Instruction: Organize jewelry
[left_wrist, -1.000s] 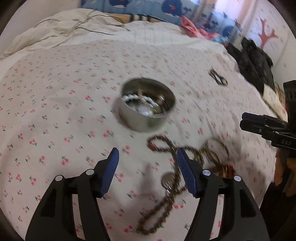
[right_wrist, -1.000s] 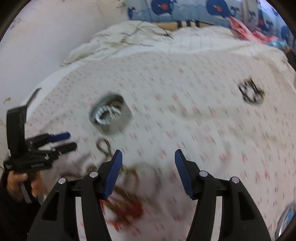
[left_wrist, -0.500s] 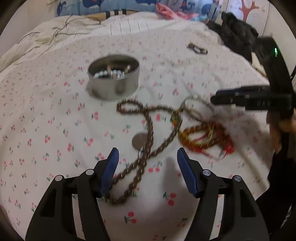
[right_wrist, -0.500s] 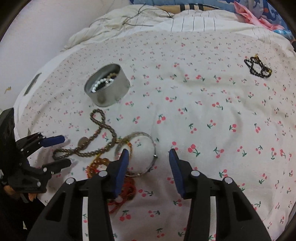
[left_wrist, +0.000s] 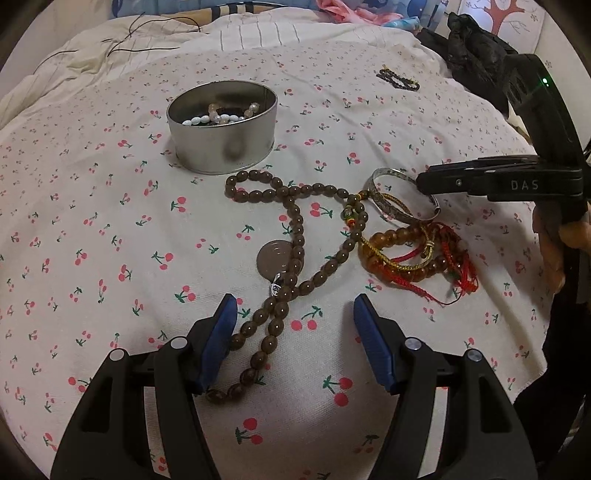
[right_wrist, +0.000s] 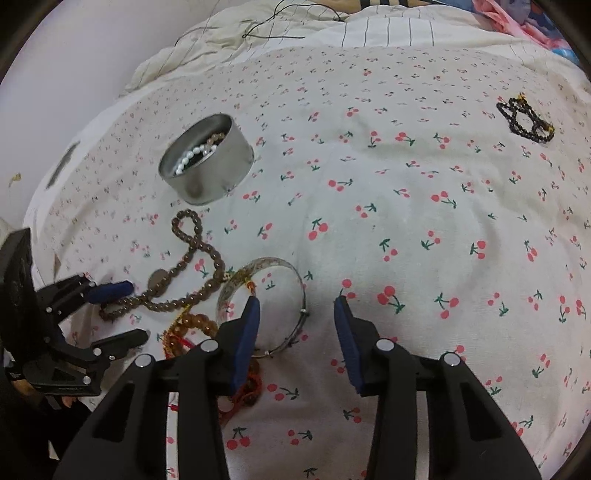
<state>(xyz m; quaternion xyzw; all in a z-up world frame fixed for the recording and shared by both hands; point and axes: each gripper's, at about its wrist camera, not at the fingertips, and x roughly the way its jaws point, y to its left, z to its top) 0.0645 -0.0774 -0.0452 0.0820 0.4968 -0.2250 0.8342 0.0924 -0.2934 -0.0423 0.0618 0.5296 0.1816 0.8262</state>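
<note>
A round metal tin (left_wrist: 222, 125) with pearl beads inside stands on the cherry-print sheet; it also shows in the right wrist view (right_wrist: 207, 160). A long brown bead necklace (left_wrist: 291, 236) with a round pendant (left_wrist: 275, 258) lies in front of it. My left gripper (left_wrist: 293, 334) is open over the necklace's near loop. A silver bangle (left_wrist: 400, 199) and a tangle of amber and red bracelets (left_wrist: 417, 254) lie to the right. My right gripper (right_wrist: 297, 332) is open, its left finger over the bangle (right_wrist: 266, 291).
A black chain bracelet (right_wrist: 524, 120) lies far off at the right on the sheet (right_wrist: 406, 206). Crumpled bedding with black cords (left_wrist: 147, 33) is at the back. Dark clothing (left_wrist: 472, 48) lies at the back right.
Both grippers have come down closer to the jewelry pile. The left one now hovers over the necklace; the right one has narrowed and reached the bangle.
</note>
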